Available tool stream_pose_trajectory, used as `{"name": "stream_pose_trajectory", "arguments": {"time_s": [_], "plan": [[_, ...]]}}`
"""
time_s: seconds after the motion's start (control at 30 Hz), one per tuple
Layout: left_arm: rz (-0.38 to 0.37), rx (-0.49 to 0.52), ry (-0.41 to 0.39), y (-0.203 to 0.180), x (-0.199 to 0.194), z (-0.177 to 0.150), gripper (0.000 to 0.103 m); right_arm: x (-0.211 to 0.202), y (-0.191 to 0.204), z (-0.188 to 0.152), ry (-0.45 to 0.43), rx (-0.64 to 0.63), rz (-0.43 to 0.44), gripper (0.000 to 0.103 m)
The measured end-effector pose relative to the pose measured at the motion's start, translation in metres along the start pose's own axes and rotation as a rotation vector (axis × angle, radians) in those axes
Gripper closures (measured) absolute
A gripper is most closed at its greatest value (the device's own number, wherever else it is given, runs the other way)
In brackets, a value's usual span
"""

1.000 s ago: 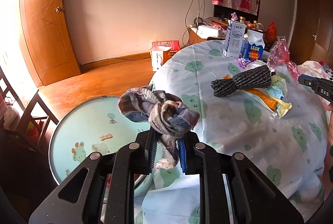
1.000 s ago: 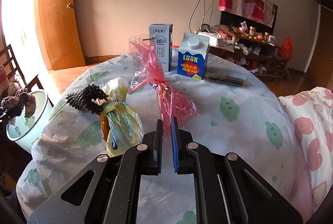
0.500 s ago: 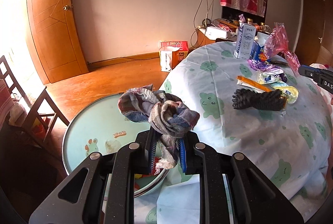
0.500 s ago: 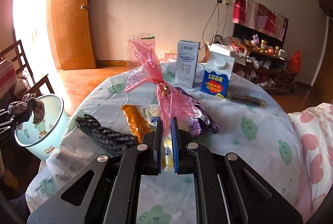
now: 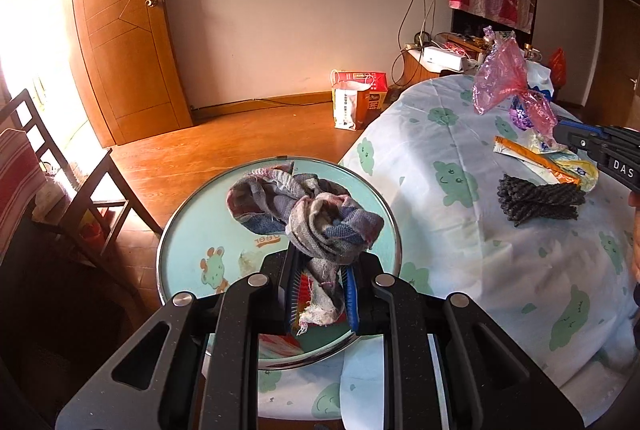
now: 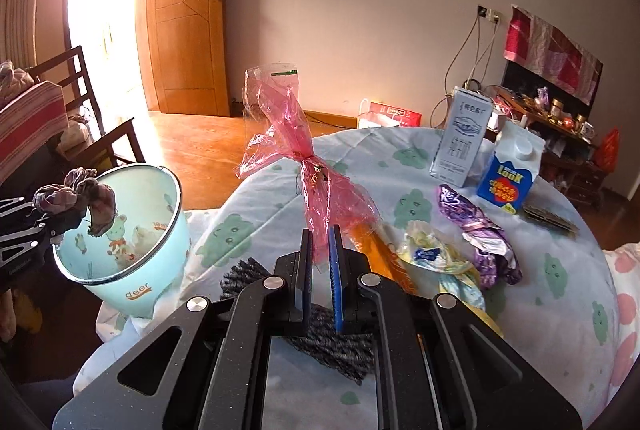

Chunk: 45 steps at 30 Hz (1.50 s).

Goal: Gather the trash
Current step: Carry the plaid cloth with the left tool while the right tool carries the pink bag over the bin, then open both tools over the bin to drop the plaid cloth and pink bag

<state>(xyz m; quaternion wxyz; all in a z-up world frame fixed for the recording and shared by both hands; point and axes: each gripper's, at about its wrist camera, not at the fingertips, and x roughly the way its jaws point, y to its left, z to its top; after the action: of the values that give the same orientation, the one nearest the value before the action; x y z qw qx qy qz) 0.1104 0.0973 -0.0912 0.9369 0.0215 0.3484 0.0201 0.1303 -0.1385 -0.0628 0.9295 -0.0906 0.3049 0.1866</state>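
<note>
My left gripper is shut on a crumpled plaid rag and holds it right over the open light-blue bin. From the right wrist view the rag hangs at the bin's rim. My right gripper is shut on a pink cellophane wrapper, lifted above the table; the wrapper also shows in the left wrist view. On the tablecloth lie a dark knitted roll, an orange sachet, a yellow wrapper and a purple wrapper.
Two cartons stand at the table's far side, a white one and a blue one. A wooden chair stands left of the bin. A paper bag sits on the wooden floor by the wall.
My left gripper has carried the rag from the table's edge to above the bin's opening. My right gripper has lifted the pink wrapper and swung left toward the bin.
</note>
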Motion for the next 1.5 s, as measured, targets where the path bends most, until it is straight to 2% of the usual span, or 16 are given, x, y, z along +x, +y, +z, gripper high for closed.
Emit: {"name": "stream_pose_trajectory", "arguments": {"time_s": [0.43,1.13,1.5], "plan": [[0.059,-0.039,0.011,0.030,-0.001,-0.006,0.085,0.028,0.053,0.007,0.019,-0.089,0.077,0.094],[0.125,-0.079,0.034,0.059,0.004,-0.010,0.085,0.052,0.108,0.013,0.032,-0.198,0.160,0.094],[0.141,-0.101,0.040,0.064,0.005,-0.009,0.085,0.057,0.122,0.012,0.040,-0.240,0.176,0.094]]}}
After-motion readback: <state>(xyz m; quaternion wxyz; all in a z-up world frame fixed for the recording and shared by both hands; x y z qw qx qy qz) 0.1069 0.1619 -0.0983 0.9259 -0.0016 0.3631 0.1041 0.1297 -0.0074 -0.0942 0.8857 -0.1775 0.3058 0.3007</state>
